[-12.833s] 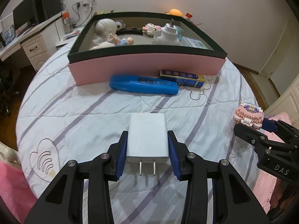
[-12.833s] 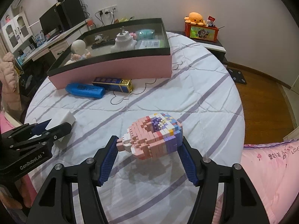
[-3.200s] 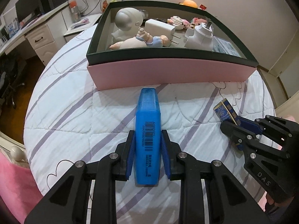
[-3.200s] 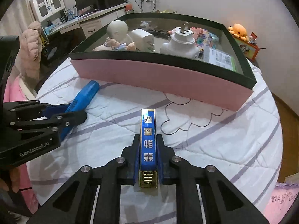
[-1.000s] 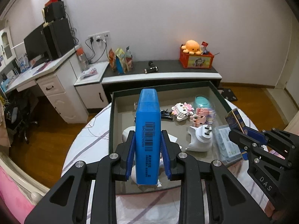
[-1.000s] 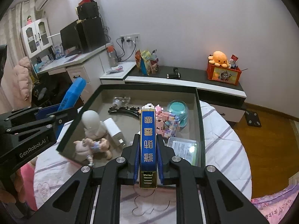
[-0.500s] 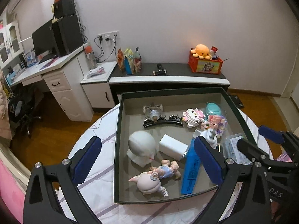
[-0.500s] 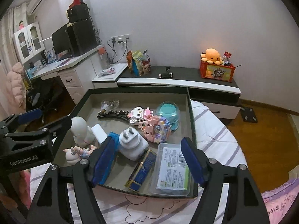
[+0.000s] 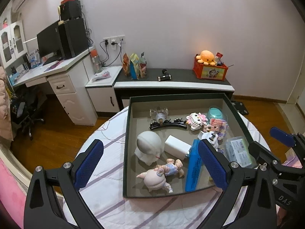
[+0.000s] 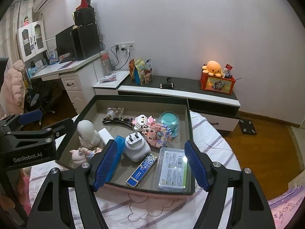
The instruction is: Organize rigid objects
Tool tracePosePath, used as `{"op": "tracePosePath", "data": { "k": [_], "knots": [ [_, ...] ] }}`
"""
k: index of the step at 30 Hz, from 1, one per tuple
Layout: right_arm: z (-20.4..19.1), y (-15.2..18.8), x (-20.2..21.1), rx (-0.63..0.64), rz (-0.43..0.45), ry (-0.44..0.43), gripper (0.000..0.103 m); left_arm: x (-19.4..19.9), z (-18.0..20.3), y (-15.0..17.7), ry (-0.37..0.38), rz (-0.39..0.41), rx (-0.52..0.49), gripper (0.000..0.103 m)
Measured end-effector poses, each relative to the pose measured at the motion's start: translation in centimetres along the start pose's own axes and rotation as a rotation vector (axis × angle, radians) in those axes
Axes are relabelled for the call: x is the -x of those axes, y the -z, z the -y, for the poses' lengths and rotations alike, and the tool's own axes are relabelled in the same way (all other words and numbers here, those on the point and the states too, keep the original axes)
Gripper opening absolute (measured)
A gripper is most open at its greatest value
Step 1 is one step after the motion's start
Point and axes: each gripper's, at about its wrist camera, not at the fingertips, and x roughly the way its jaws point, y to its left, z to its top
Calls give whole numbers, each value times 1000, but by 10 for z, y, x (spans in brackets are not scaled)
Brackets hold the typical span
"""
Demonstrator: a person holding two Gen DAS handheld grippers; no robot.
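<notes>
A dark-rimmed box (image 9: 127, 133) (image 10: 190, 133) with pink sides sits on the round bed. Inside lie the blue case (image 9: 193, 169) (image 10: 120, 143), the blue and gold bar (image 10: 142, 169), a white plug adapter (image 10: 134, 148), a white charger (image 9: 175, 147), a white head figure (image 9: 148, 147), a baby doll (image 9: 162, 173), pink block toys (image 10: 158, 131) and a clear packet (image 10: 173, 169). My left gripper (image 9: 150, 164) is open and empty above the box's near left part. My right gripper (image 10: 150, 164) is open and empty above the box's near right part.
A striped white sheet (image 9: 106, 196) covers the bed. Beyond the box stand a low dark-topped bench (image 9: 171, 80) with snack bags and an orange plush toy (image 9: 207, 56), and a white desk (image 9: 63, 72) with a monitor. Wooden floor (image 10: 266, 143) lies around.
Both grippers lifted their objects over the box and let them go: the blue case and the blue and gold bar now lie inside. Both jaws have opened wide.
</notes>
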Motion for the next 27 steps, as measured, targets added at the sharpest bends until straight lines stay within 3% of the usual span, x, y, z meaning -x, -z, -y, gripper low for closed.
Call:
{"op": "tracePosePath", "data": {
  "k": [7,16,27],
  "knots": [
    [-9,14,49,6,49,17,75,47,-4,15,20,40,13,101],
    [-23,52,117,8,90,31,75,110,-1,60,15,84,17,101],
    [-34,90,158,14,111,24,77,155,5,99,21,102,-10,101]
  ]
}}
